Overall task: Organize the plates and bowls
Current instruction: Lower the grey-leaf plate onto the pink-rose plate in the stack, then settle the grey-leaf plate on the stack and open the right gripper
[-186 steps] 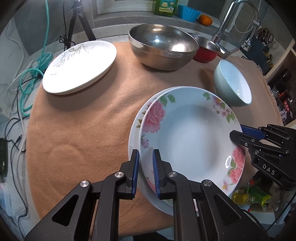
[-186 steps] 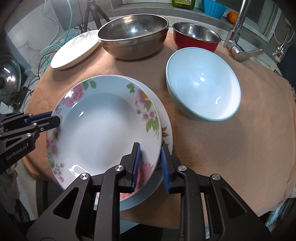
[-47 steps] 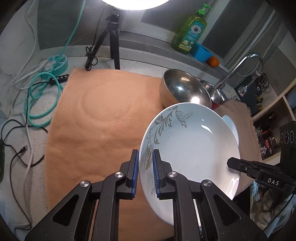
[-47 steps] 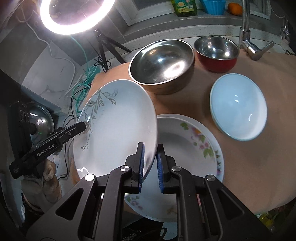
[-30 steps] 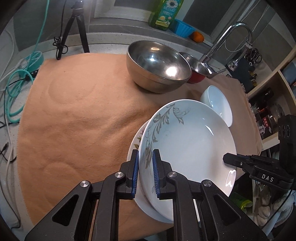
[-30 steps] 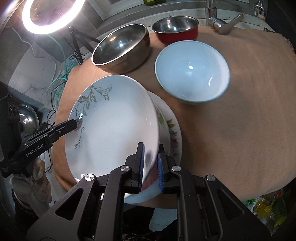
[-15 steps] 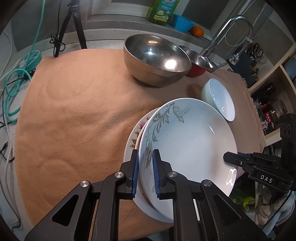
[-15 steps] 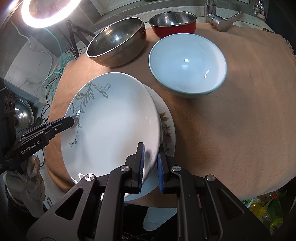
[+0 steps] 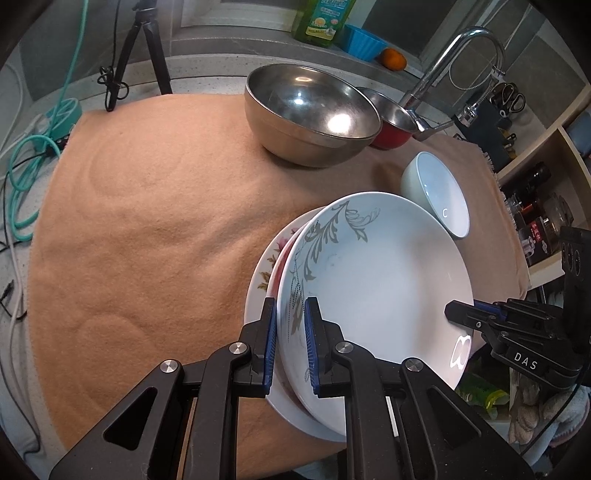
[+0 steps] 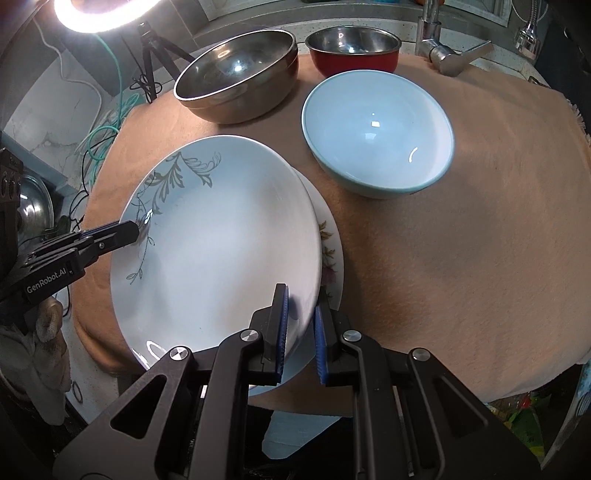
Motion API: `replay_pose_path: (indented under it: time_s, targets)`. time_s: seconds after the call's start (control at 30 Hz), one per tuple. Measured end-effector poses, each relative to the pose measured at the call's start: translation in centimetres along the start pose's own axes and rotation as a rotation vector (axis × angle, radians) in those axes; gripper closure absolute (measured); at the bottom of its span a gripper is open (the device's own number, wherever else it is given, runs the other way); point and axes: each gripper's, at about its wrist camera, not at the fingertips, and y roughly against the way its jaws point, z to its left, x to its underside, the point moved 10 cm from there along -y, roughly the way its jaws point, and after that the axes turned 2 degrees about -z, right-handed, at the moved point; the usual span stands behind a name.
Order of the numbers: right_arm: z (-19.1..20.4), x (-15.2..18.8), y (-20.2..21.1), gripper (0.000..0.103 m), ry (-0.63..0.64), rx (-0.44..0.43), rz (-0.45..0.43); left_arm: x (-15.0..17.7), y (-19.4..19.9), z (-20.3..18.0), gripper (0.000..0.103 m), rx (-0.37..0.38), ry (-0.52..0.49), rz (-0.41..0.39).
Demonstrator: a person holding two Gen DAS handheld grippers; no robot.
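Note:
A white plate with a grey leaf pattern (image 9: 373, 273) (image 10: 218, 251) lies on top of the stacked floral plates (image 9: 271, 262) (image 10: 328, 243) on the tan cloth. My left gripper (image 9: 289, 332) still straddles its near rim, jaws slightly apart. My right gripper (image 10: 299, 325) straddles the opposite rim, jaws also slightly parted. Each gripper shows in the other's view, the right (image 9: 476, 314) and the left (image 10: 114, 232). A pale blue bowl (image 10: 376, 133) (image 9: 439, 199), a large steel bowl (image 9: 310, 114) (image 10: 236, 77) and a red bowl (image 10: 354, 48) (image 9: 391, 125) stand behind.
The tan cloth (image 9: 147, 221) covers the counter. A faucet (image 9: 458, 62) and its handle (image 10: 458, 55) are at the back right. A tripod (image 9: 140, 48), teal cable (image 9: 22, 177), soap bottle (image 9: 325, 18) and shelf with jars (image 9: 539, 214) surround the cloth.
The leaf plate has come down from tilted in the air onto the floral plates. Both grippers' jaws have widened a little around its rim.

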Motion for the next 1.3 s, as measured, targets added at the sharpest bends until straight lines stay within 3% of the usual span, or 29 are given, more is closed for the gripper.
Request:
replay_pose_path:
  time_s: [0.4,1.3]
  targets:
    - [0.3,0.17,-0.21,0.088,0.052,0.034,0.033,0.31,0.11,-0.12,0.09,-0.025,-0.024,0.011]
    - [0.31,0.49,-0.34,0.087,0.036,0.003,0.045,0.36,-0.08,-0.18,0.09,-0.045,-0.04,0.037]
